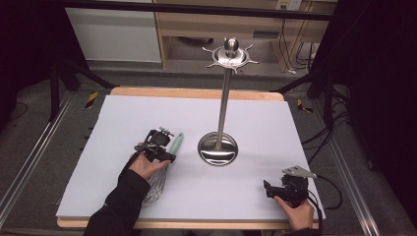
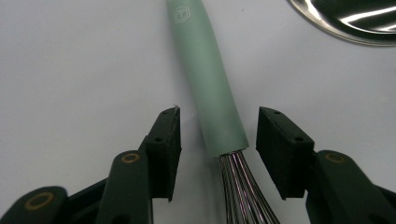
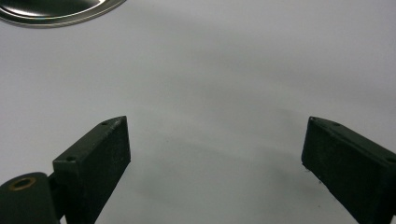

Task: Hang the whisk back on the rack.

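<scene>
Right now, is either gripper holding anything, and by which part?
Nothing is held. The left gripper straddles the whisk at the wire end of its green handle, pads not touching. The right gripper is open over bare table.

Whisk: matt pale-green handle, smooth; glossy metal wires. Stand: polished metal, mirror-bright base and pole. Table: pale wood edge, under a matt white sheet. Left gripper: matt black plastic.
</scene>
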A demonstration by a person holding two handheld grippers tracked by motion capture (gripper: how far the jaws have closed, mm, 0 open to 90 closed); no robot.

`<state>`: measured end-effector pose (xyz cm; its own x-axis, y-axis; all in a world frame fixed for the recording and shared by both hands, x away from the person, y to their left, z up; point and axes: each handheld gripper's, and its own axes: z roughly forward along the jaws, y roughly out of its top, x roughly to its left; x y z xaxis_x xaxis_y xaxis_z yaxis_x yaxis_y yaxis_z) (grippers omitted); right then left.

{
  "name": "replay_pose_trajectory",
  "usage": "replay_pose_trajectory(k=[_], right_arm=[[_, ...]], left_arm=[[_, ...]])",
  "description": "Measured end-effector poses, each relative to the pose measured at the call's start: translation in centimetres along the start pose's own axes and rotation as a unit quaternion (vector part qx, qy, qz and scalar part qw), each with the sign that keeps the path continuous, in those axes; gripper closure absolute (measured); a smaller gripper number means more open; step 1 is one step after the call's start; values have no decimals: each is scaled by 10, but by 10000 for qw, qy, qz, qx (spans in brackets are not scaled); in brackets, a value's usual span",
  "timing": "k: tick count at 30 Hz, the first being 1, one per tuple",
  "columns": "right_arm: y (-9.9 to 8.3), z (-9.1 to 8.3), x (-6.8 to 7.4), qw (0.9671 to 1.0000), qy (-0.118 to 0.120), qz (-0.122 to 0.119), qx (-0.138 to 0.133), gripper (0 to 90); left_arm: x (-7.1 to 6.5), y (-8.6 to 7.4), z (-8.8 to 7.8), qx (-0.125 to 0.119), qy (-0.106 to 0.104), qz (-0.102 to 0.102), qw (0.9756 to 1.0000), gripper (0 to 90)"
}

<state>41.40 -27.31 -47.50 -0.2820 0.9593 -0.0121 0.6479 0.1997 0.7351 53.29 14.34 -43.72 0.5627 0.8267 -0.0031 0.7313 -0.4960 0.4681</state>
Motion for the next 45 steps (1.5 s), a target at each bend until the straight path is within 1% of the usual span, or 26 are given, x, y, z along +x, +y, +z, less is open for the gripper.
replay_pose_trajectory(k=[2,10,19,24,27,29,33,35,38,41,45], right_arm=[[0,0,0,10000,4,-1,8,84],[0,0,0,10000,12,-3,13,84],[0,0,0,10000,12,0,10,84],[0,0,0,10000,12,0,8,84],[0,0,0,10000,16,-3,12,84],[0,0,0,10000,11,-2,8,84],[0,0,0,10000,13,-6,14,84],[0,0,0,10000,14,-10,18,84],[0,0,0,10000,9,-7,10,84],[0,0,0,10000,9,-8,10,84],[0,0,0,10000,3,-18,9,84]], left_arm=[[1,0,3,49,-30,-32,10000,521],[2,1,10,154,-44,-115,9998,564],[1,2,16,253,-110,-154,9995,621],[0,3,16,289,-94,-175,9994,635],[2,3,17,273,-124,-263,9992,640],[3,3,16,287,-136,-265,9991,643],[2,3,16,265,-129,-377,9989,652],[3,3,16,290,-134,-389,9987,655],[4,3,15,265,-173,-444,9985,659],[3,2,12,215,-213,-417,9987,663],[1,1,5,62,-251,-386,9989,672]])
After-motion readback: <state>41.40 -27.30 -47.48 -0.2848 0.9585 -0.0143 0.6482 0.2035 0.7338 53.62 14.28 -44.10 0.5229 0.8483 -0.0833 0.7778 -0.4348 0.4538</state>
